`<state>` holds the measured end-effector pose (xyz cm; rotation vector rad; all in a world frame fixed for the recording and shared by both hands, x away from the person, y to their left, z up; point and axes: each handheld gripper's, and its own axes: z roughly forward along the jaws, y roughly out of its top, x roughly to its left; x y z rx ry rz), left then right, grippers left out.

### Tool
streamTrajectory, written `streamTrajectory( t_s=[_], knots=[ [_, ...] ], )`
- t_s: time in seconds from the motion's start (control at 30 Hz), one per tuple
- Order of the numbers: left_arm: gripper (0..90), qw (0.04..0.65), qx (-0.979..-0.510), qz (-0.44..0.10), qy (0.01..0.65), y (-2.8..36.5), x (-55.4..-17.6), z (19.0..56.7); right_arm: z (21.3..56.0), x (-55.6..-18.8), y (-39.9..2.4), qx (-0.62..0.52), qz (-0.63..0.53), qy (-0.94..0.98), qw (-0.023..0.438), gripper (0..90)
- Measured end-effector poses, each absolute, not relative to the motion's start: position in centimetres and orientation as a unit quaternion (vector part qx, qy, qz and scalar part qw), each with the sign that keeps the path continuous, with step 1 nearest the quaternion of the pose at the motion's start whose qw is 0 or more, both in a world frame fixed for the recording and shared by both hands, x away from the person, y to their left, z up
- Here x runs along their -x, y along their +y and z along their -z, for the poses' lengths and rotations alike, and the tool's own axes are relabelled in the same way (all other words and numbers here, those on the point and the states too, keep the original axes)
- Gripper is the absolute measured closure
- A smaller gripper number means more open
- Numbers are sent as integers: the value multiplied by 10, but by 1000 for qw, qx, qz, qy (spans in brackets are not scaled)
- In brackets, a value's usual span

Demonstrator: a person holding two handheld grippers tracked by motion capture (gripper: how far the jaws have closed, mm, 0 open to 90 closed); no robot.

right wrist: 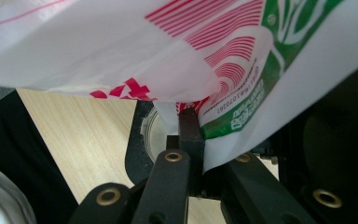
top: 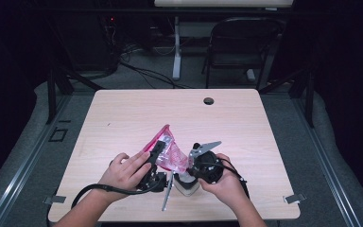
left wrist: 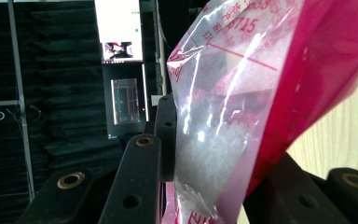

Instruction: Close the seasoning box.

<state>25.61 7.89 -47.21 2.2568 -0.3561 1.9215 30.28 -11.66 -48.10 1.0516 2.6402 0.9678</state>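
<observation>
The pink plastic bag [top: 166,150] of white crystals hangs between the two claws, just above the table [top: 123,113], tilted so its lower end points down toward a small clear jar [top: 185,184] that stands below the right claw. The left claw [top: 155,153] is clamped on the upper part of the bag; in the left gripper view the crystals [left wrist: 214,149] sit bunched between its jaws, which hold wide around the bulk. The right claw [top: 199,158] is pinched tight on the bag's lower edge [right wrist: 200,126], with the jar's rim [right wrist: 148,130] just beyond its jaws. Held this way, the bag looks set up for pouring into the jar. A metal spoon [top: 167,193] lies beside the jar, between the hands.
</observation>
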Motion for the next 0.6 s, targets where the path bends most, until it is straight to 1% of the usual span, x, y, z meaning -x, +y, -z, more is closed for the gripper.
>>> streamTrajectory(
  t_s=[0.6],
  knots=[
    [752,79,-753,-642,-119,79,-256,471,481,-303,-116,-350,-322,877,70,899]
  ],
)
